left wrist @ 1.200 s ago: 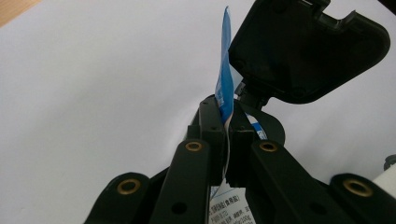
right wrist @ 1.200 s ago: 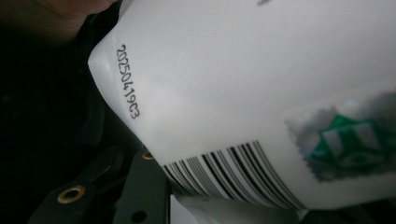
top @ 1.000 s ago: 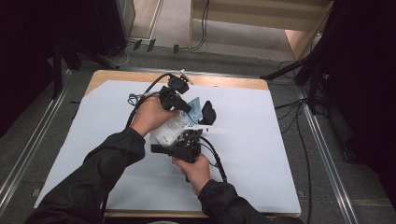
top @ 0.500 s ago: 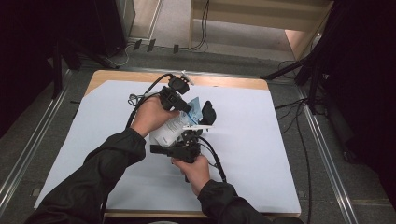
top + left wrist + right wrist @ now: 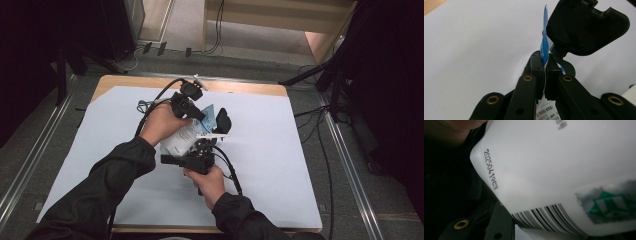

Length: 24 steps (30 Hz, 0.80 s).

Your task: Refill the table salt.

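Note:
A white plastic bottle [image 5: 180, 141] with a barcode and a printed date [image 5: 549, 170] is held over the middle of the table. Its black flip lid [image 5: 222, 120] [image 5: 586, 27] stands open. In the left gripper view my left gripper [image 5: 545, 61] is shut on a thin blue and white label flap [image 5: 544, 47] at the bottle's top. The high view shows the left gripper [image 5: 199, 114] beside the lid, pinching the blue flap [image 5: 209, 115]. My right gripper [image 5: 202, 148] clamps the bottle's body from the near side. One of its fingers [image 5: 496, 225] shows under the bottle.
A white sheet [image 5: 280, 150] covers the wooden table [image 5: 240, 86]. Black cables [image 5: 150, 107] trail from both grippers across it. Metal floor rails [image 5: 350, 160] run along both sides, and a wooden frame [image 5: 280, 20] stands beyond the far edge.

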### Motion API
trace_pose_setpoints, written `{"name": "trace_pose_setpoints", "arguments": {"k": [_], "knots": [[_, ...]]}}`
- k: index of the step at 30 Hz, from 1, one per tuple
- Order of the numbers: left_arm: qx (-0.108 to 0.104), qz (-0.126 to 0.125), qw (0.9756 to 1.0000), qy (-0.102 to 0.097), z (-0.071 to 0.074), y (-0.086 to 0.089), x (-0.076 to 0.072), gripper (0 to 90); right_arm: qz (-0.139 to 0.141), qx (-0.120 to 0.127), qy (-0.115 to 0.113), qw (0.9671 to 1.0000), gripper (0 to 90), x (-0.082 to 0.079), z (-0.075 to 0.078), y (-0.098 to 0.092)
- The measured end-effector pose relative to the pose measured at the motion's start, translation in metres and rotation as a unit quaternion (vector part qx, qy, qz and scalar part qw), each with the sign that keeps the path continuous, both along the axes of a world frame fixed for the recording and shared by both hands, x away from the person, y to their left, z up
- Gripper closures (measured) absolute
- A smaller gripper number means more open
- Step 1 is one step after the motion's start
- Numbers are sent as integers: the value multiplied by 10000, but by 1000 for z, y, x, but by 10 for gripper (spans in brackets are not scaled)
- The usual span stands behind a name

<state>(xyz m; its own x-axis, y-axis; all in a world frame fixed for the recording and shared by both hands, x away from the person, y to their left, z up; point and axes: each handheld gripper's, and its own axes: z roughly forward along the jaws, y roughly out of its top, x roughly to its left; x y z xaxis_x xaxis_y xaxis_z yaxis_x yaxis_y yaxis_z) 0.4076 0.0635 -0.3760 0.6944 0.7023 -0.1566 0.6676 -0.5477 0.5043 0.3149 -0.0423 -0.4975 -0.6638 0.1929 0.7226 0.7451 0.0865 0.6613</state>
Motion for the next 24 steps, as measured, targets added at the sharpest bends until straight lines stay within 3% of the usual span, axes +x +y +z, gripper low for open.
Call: {"name": "trace_pose_setpoints", "arguments": {"k": [5, 24], "knots": [[28, 2, 10000, 3, 1, -1, 0, 895, 20, 90, 99, 9999, 666, 0, 1, 0], [98, -12, 10000, 5, 2, -3, 2, 895, 10, 119, 137, 9998, 668, 1, 1, -1]]}}
